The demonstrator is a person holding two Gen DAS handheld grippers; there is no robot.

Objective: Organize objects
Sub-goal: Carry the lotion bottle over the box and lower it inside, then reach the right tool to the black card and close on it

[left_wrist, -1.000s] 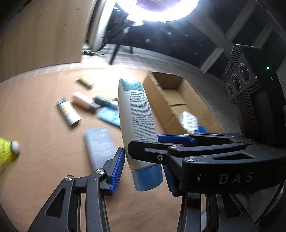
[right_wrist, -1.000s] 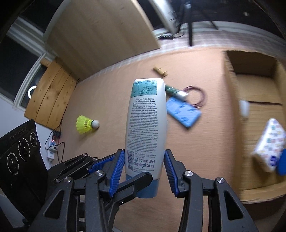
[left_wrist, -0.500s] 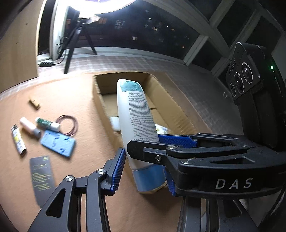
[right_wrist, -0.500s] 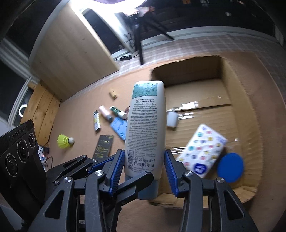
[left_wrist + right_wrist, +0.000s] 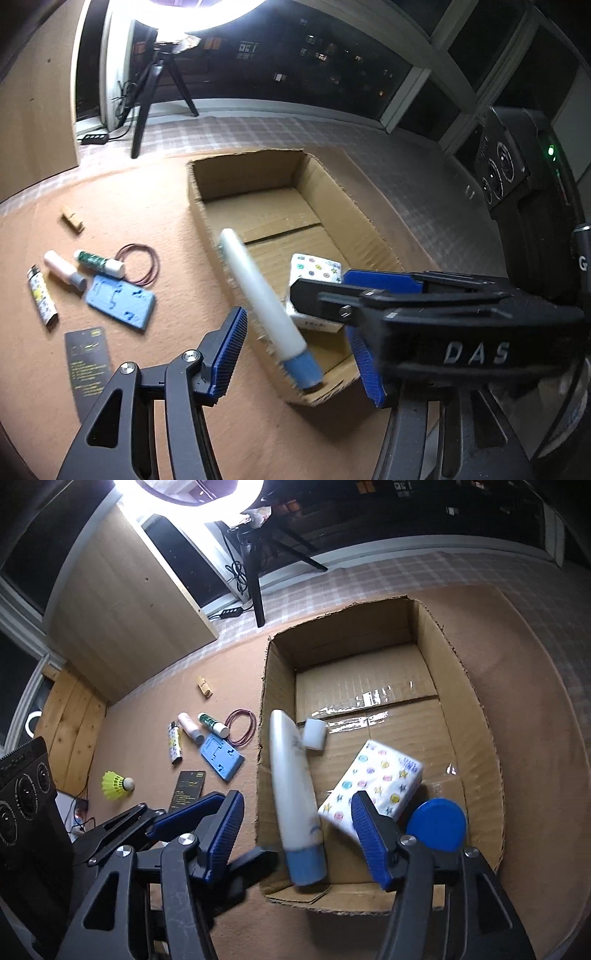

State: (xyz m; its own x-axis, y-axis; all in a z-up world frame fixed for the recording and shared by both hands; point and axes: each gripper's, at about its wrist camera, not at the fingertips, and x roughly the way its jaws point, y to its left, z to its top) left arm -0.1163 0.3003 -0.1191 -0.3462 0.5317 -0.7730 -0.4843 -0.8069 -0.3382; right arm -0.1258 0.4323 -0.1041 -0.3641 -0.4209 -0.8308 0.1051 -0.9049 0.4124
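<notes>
A white lotion bottle (image 5: 266, 306) with a blue cap is blurred and tilted, cap down, over the near left corner of the open cardboard box (image 5: 243, 181). My left gripper (image 5: 295, 354) is opening; its blue pads stand clear of the bottle on both sides. In the right wrist view the same bottle (image 5: 295, 794) hangs between the pads of my right gripper (image 5: 297, 834), also opening, with gaps on either side. Neither gripper presses on it. The box (image 5: 340, 635) lies below both grippers.
Inside the box lie a patterned tissue pack (image 5: 373, 775), a blue lid (image 5: 437, 823) and a small white cup (image 5: 314, 733). On the mat to the left lie a lighter (image 5: 40, 295), a blue plate (image 5: 120, 301), a black card (image 5: 88, 358), a rubber band (image 5: 138, 264) and a shuttlecock (image 5: 116, 784).
Both grippers carried the bottle from over the mat to over the box. Their jaws have now widened and let it go; the bottle has tilted and is dropping cap first.
</notes>
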